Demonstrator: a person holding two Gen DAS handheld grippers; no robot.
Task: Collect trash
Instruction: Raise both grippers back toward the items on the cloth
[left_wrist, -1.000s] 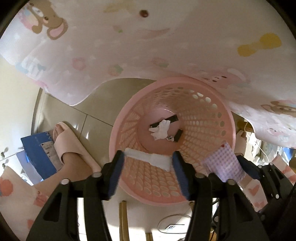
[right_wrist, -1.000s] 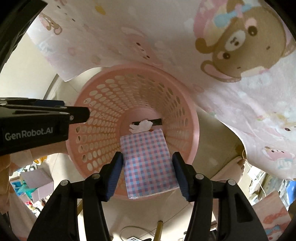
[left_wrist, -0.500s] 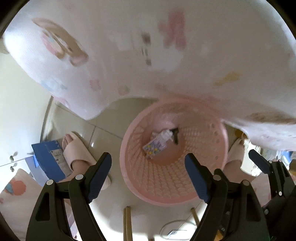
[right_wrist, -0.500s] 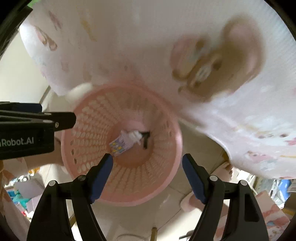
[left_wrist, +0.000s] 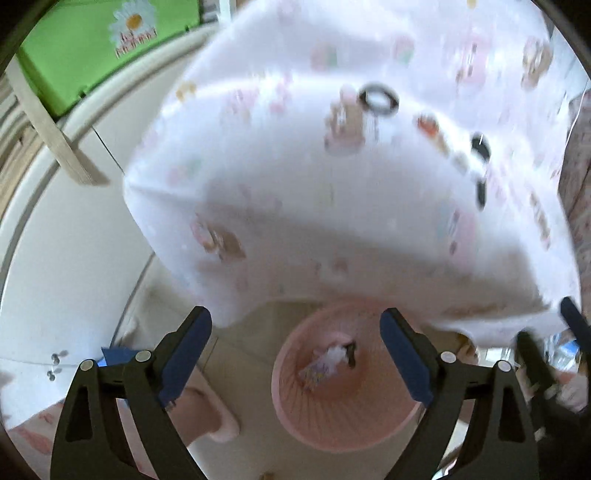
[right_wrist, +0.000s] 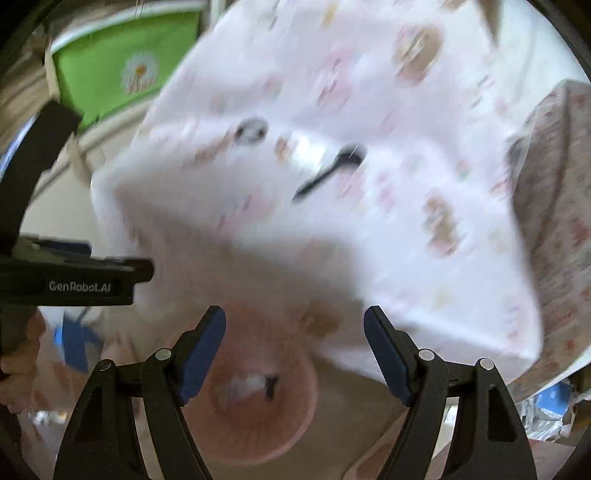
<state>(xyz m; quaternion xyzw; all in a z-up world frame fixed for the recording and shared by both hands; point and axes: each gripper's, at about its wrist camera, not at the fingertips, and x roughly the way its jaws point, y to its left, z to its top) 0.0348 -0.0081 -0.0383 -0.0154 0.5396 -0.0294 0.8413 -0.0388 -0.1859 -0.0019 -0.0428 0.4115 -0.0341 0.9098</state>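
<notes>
Hovering with both left tongs (left_wrist: 295, 354) and right tongs (right_wrist: 295, 350) spread empty above the pink basket (left_wrist: 343, 424) holding trash (left_wrist: 325, 363), risking blurred misjudged reaches toward the spoon (right_wrist: 332, 166).

Pink basket (left_wrist: 343, 413): far rim tucked under the overhanging tablecloth (left_wrist: 332, 206) in the left wrist view; near wall partly covered by the left gripper's right finger (left_wrist: 404, 356). Trash in basket (left_wrist: 327, 363): smeared, pale scraps and one dark piece, kinds not legible.

Same basket (right_wrist: 258, 421) in the right wrist view: heavily motion-blurred, holes not resolvable, upper rim lost under the cloth (right_wrist: 332, 221).

Dark ring (left_wrist: 378, 99) on the tabletop: blurred, identity unclear. Dark spoon-like item (right_wrist: 332, 168): streaked, unconfirmed.

Cloth prints: smudged in both views.

Slippered foot (left_wrist: 207, 413): partly behind a gripper finger.

Green box (left_wrist: 96, 48): cut by the frame edge.
</notes>
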